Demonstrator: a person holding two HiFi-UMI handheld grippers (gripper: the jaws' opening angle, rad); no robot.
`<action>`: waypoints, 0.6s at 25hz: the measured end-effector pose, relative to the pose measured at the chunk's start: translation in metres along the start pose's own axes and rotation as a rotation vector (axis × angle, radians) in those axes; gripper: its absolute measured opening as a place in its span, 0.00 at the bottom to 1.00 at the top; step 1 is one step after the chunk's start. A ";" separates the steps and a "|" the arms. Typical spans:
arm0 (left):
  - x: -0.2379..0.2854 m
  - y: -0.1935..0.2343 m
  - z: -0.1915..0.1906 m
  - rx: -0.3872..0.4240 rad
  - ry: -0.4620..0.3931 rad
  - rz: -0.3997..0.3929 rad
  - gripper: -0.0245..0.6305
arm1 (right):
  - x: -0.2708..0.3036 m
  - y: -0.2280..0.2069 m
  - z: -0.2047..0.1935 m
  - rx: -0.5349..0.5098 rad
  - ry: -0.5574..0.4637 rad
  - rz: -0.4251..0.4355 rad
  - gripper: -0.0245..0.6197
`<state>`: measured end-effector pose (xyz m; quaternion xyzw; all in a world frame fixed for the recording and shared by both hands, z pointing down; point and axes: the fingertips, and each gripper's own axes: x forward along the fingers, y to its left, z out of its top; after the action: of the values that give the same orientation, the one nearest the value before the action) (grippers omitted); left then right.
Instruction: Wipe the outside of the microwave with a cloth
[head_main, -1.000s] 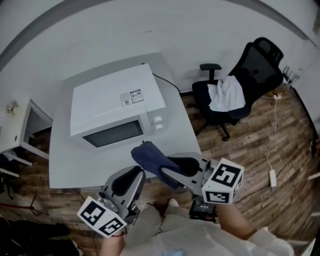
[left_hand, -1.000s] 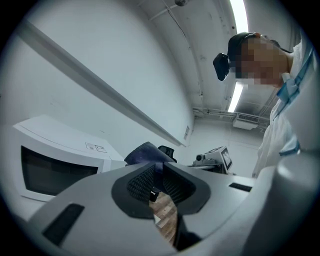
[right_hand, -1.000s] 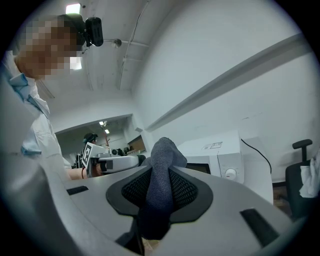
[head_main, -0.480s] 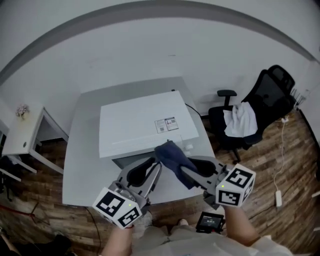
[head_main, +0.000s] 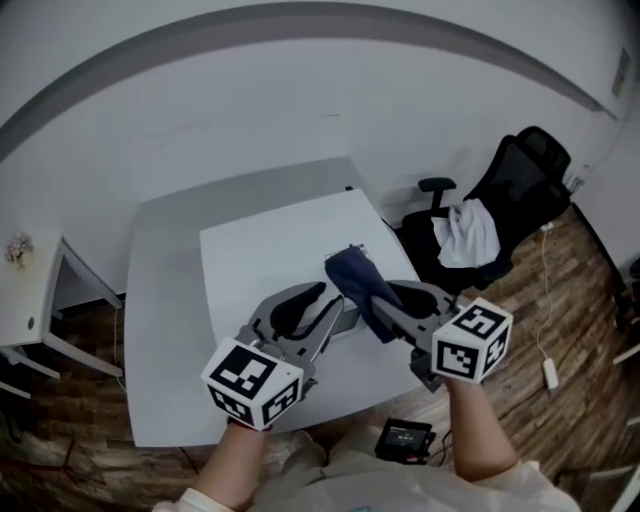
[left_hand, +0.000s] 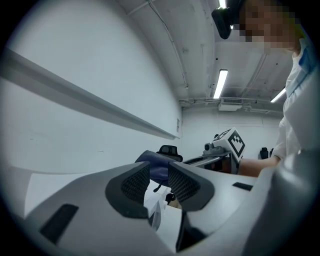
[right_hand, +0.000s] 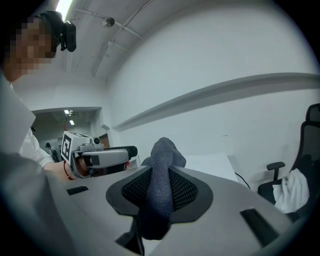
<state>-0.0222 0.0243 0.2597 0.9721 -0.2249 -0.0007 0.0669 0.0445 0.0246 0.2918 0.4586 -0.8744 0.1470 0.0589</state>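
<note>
Dark blue cloth held above the white microwave, right of centre in the head view
The right gripper is clamped on the cloth, which stands up past its pads; the left gripper sits just beside it, jaws apart and just been opening, nothing between them. Both hang over the microwave's near right part. The grey table shows a wide bare strip at frame left and a narrower one behind; the right edges nearly meet. The office chair stands well apart, upper right
</note>
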 end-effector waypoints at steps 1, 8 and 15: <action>0.001 0.004 0.001 0.003 0.002 -0.003 0.20 | 0.004 -0.004 0.001 -0.009 0.003 -0.017 0.21; 0.026 0.027 -0.001 -0.054 0.035 0.019 0.20 | 0.024 -0.062 0.012 -0.076 0.059 -0.125 0.21; 0.064 0.047 -0.009 -0.081 0.085 0.089 0.20 | 0.043 -0.114 0.001 -0.129 0.144 -0.184 0.21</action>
<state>0.0153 -0.0448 0.2765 0.9567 -0.2648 0.0347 0.1154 0.1133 -0.0705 0.3239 0.5205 -0.8298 0.1169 0.1640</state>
